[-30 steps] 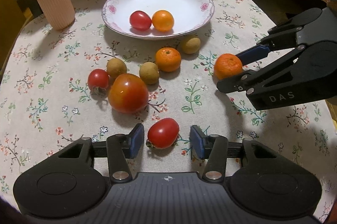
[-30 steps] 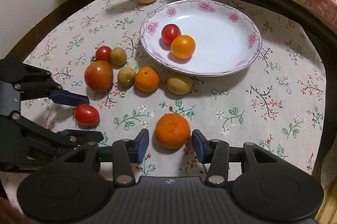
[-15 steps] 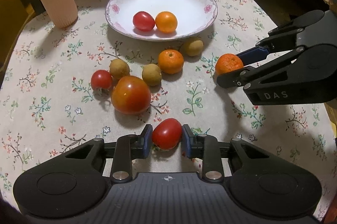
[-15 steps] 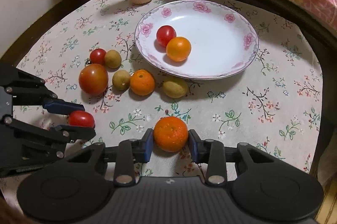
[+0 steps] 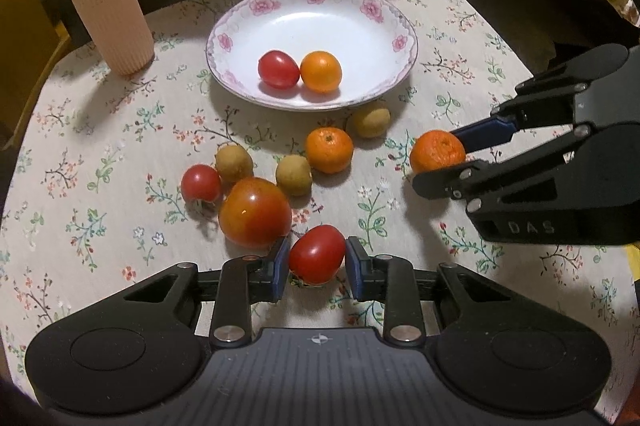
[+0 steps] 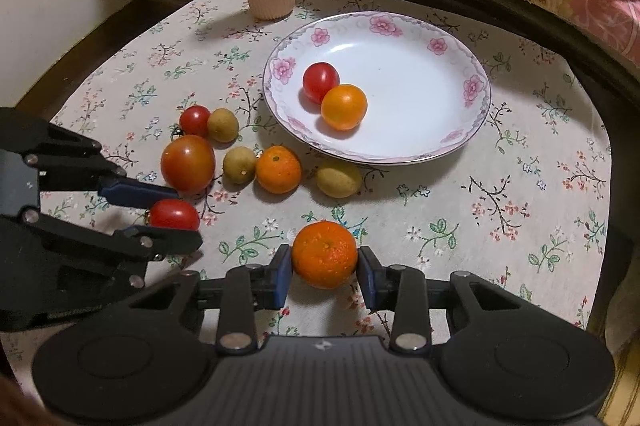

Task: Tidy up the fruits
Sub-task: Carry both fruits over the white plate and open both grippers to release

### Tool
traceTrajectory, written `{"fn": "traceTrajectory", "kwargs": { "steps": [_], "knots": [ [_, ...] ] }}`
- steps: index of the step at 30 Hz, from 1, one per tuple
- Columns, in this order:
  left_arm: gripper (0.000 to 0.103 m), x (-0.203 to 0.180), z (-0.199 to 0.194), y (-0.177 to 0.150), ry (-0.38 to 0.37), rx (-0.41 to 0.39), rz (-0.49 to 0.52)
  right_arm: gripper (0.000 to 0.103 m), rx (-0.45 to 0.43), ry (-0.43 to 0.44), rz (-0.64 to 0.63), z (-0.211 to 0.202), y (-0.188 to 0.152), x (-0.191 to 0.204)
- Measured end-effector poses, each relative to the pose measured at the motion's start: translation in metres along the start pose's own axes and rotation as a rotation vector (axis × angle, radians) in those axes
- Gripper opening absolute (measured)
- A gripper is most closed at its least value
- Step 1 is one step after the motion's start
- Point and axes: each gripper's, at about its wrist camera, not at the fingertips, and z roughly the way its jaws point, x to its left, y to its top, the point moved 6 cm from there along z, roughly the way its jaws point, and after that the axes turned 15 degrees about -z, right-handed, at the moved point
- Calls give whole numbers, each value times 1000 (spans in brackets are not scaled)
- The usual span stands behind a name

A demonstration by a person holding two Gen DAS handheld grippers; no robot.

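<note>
Watching both grippers at once, I am thinking the danger is in the squeeze and the lift: the left gripper (image 5: 317, 261) is clenching its blue pads on a small red tomato (image 5: 317, 254), its jaws having just been closing onto it, and too hard a pinch on that thin glossy skin could be splitting it, while too light a one could be letting the smooth round fruit roll out on the way to the flowered plate (image 5: 384, 81). The right gripper (image 6: 324, 266) is likewise grasping a mandarin (image 6: 324, 254), its jaws having just been closing around it, and the pads are catching it near its widest part, so a tilt could be slipping it loose. Both held fruits are sitting on the floral tablecloth (image 5: 100, 153) on the near side of the plate, the tomato nearer the big tomato (image 5: 255, 211), the mandarin further to the right of the plate. The plate is already holding one red tomato (image 5: 279, 69) and one orange fruit (image 5: 321, 71) touching each other, so a careless drop could be knocking them about. The mandarin is looking dimpled and firm, the tomato shiny and taut
</note>
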Motion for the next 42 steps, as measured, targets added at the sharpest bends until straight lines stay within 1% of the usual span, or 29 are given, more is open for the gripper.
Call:
{"fn": "traceTrajectory", "kwargs": {
  "steps": [14,26,32,36,42],
  "knots": [
    [37,-6,-7,20,11,-51,6,35,-57,9,7,-14,14,5],
    [36,-12,-8,49,17,-99,-5,35,-92,-34,62,-23,24,-18],
    [36,-10,1,76,28,-133,-46,35,-111,-72,113,-21,40,-39],
    [35,-3,10,94,31,-143,-98,35,-125,-95,153,-13,54,-55],
    [35,2,25,105,14,-132,-146,35,-132,-109,181,-1,64,-69]
  ]
}}
